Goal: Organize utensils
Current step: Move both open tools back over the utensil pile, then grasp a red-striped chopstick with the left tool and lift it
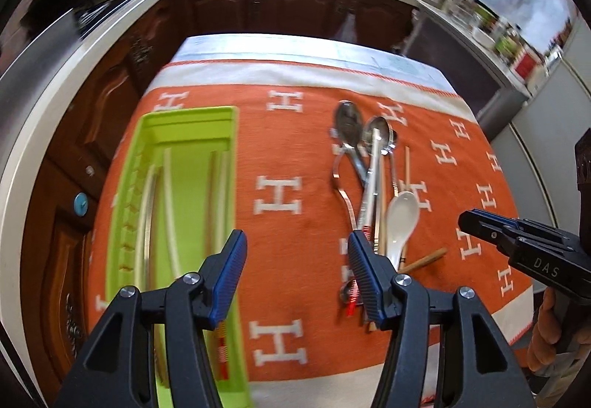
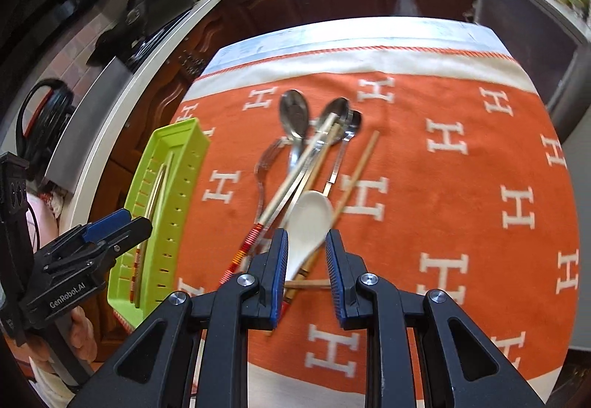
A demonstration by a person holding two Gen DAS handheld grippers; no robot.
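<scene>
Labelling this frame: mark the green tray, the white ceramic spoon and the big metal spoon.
green tray (image 1: 225, 120), left wrist view, far right rim.
white ceramic spoon (image 2: 310, 212), right wrist view, bowl.
big metal spoon (image 1: 348, 120), left wrist view, bowl.

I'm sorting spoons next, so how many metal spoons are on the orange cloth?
3 at least: one leftmost with the largest bowl, one beside it under a chopstick, and a darker one tucked behind on the right. The pile may hide more.

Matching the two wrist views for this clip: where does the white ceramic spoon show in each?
Left wrist view: white ceramic spoon, right of centre, just beyond the left gripper's right-hand finger.
Right wrist view: the spoon sits low centre, beyond the right gripper's two fingers.
Shared landmark: the green utensil tray, left of the utensil pile in both.
</scene>
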